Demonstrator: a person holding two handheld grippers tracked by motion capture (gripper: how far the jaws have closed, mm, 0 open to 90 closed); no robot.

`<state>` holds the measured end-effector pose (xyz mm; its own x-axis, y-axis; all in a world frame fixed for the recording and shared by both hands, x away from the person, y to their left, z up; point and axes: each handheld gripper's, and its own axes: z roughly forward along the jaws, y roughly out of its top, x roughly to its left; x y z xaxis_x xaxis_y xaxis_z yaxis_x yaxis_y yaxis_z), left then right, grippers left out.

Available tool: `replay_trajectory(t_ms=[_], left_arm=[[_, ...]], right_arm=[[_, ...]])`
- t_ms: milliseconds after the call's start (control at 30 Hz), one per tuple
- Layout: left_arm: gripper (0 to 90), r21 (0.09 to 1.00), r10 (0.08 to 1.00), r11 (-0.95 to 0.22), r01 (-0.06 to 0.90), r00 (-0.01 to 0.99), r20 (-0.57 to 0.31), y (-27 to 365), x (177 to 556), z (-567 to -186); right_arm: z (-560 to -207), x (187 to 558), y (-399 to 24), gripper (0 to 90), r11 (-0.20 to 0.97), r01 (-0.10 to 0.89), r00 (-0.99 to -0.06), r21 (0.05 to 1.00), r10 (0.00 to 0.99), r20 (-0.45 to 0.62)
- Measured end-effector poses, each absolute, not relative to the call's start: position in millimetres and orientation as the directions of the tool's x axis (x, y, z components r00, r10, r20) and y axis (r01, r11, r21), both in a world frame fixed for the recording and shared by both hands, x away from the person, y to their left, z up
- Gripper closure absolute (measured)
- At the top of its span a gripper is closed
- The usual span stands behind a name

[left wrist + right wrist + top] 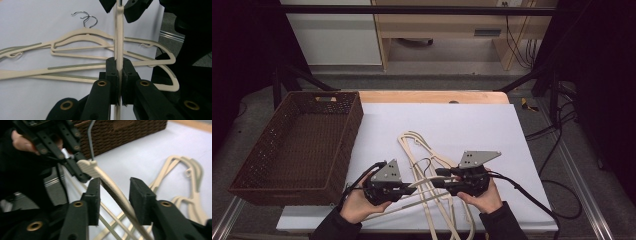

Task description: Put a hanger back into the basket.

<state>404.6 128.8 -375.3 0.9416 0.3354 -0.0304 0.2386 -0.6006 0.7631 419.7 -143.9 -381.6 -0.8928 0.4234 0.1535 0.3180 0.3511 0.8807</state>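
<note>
One beige plastic hanger [119, 37] is lifted off the white sheet between my two grippers. My left gripper [119, 75] is shut on its thin bar, the pads pressed flat on both sides. My right gripper [115, 200] stands open around the curved arm of the same hanger [110, 187], just below the neck and metal hook; the arm lies close to one pad and apart from the other. In the high view the left gripper [413, 186] and right gripper [439, 178] face each other at the front of the table, tips close together.
Several more beige hangers [417, 145] lie tangled on the white sheet [462, 125], also seen as a pile of hangers [82, 37]. A dark wicker basket [348, 142] stands empty at the left. Cables trail from both grippers toward the front edge.
</note>
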Motion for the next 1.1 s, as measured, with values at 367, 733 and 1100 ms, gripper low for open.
replay_trajectory(t_ms=[367, 733, 1100], left_arm=[[86.6, 0.815, 0.505, -0.484, 0.317, 0.862, -0.036, 156, 408, -362], [86.6, 0.874, 0.579, -0.389, 0.291, 0.815, -0.014, 188, 404, -328], [86.6, 0.902, 0.631, -0.358, 0.243, 0.775, 0.041, 233, 413, -270]], right_arm=[[-372, 417, -183, 33.4, 0.238, 0.307, -0.799, 0.921, 0.591, 0.114], [-375, 415, -226, 11.2, 0.134, 0.316, -0.646, 0.939, 0.756, 0.110], [-374, 413, -230, 6.6, 0.131, 0.311, -0.619, 0.941, 0.779, 0.096]])
